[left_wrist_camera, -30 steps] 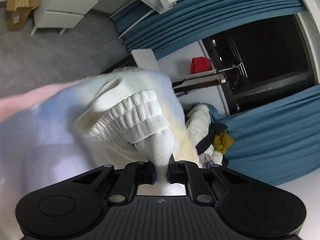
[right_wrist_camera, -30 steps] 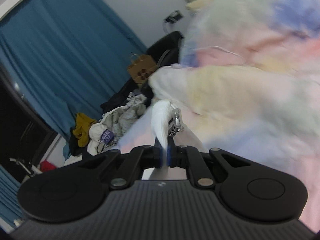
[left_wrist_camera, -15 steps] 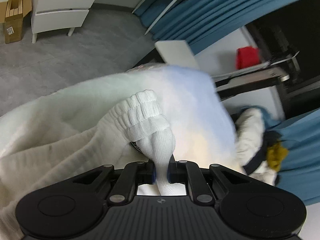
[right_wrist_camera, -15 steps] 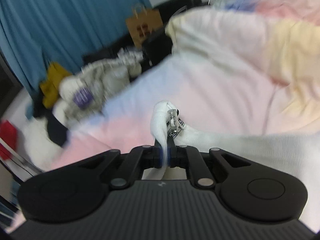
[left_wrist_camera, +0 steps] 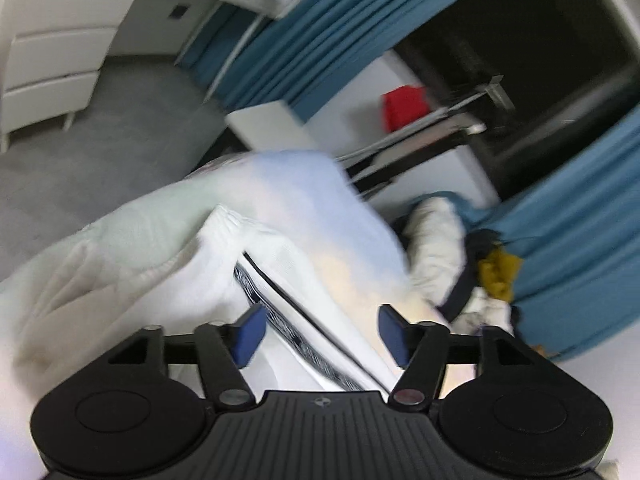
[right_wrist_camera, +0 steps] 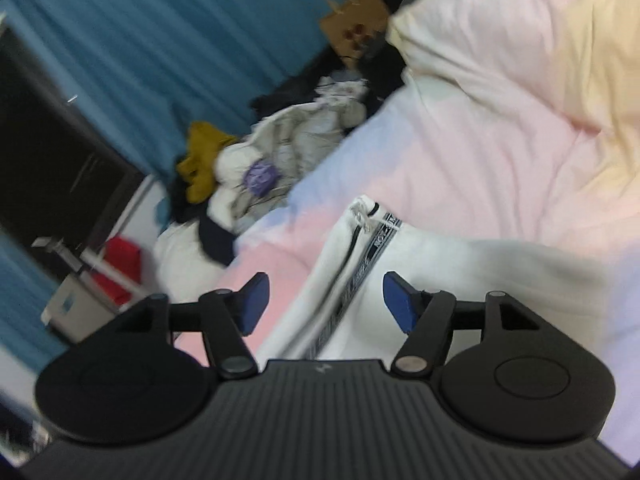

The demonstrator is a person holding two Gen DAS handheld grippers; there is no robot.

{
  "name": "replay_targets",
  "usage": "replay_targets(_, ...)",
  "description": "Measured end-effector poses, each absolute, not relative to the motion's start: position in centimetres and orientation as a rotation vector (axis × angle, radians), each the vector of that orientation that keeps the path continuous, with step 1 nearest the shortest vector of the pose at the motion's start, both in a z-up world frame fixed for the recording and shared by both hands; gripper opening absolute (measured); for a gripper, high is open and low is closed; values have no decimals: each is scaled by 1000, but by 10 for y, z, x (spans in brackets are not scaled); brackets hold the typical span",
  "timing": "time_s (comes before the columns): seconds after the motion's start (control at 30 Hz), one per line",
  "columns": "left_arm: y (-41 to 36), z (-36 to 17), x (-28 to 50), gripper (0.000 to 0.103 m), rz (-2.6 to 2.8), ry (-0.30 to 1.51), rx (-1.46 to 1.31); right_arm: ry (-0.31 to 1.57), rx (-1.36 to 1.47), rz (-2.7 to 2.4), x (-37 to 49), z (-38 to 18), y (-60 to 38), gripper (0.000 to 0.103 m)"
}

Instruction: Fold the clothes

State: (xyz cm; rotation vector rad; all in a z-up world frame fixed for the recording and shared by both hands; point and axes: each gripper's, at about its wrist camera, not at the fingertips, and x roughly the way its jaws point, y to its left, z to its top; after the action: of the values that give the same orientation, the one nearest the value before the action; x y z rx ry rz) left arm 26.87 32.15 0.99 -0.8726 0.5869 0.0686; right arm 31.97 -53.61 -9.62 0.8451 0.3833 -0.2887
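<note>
Now both tools are hanging spread and empty over the white garment [right_wrist_camera: 420, 264], which is lying on the pastel bed quilt [right_wrist_camera: 500, 128]: left hand-held gripper [left_wrist_camera: 318, 332], right hand-held gripper [right_wrist_camera: 322, 300]. Next, probably, comes regripping an edge for another fold.

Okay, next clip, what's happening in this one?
A person is folding clothes on a bed with a pair of tongs in each hand. Both the left tongs and the right tongs stand open, holding nothing. A white garment with black-striped trim lies on the pastel quilt just ahead of them. A pile of unfolded clothes waits by the blue curtain. The frames are blurred, so finer detail is unclear.
</note>
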Motion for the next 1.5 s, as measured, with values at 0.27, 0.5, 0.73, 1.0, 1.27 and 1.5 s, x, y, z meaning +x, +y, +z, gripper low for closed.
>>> replay_targets(0.27,299,-21,151,77,106,563,-1096,309,1048,-276,202,-114,-519,66)
replay_targets(0.5,289,-71,125,77,144,700,-1206,446,1173,-252,177,-151,-523,66)
replay_targets(0.73,287,-108,162,77,129,670,-1238,451,1260,-175,207,-187,-519,66)
replay_targets(1.0,284,-112,201,68,206,564,-1099,338,1052,-223,260,-191,-509,66)
replay_targets(1.27,285,-105,213,39,244,515,-1079,239,1021,-337,289,-199,-513,28)
replay_targets(1.5,276,-44,214,16,253,471,-944,183,1036,-378,278,-187,-516,15)
